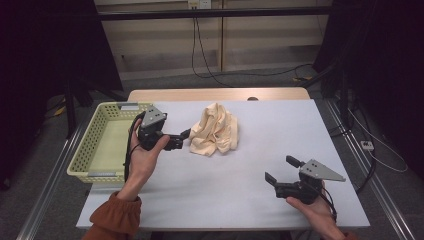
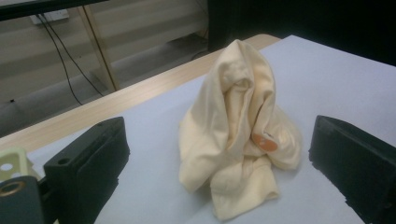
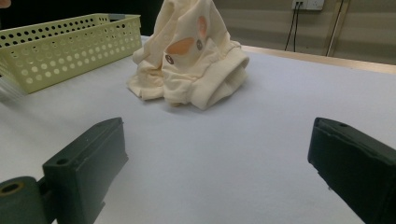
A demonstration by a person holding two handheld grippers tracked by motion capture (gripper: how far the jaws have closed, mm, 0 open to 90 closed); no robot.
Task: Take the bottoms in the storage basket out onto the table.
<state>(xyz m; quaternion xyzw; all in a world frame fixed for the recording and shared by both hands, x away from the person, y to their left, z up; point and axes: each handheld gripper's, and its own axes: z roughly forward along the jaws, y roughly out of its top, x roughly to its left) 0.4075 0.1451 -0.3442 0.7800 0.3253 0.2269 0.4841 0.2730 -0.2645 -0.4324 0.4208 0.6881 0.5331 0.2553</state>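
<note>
Crumpled cream cloth garment [image 1: 215, 129] heaped mid-desk, both grippers empty.
From above, the left gripper [image 1: 183, 137] hovers just beside it, near the pale green perforated plastic basket [image 1: 95, 145]; the right gripper [image 1: 281, 169] sits well apart. Each gripper view shows its fingers spread wide, facing the garment.

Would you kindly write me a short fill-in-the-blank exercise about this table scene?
1. The crumpled cream cloth lies on the ____ table.
2. The perforated basket stands at the table's ____ edge.
3. The left gripper is open, its jaws pointing at the ____.
4. The right gripper is ____ and holds nothing.

Missing words: white; left; cloth; open
</note>
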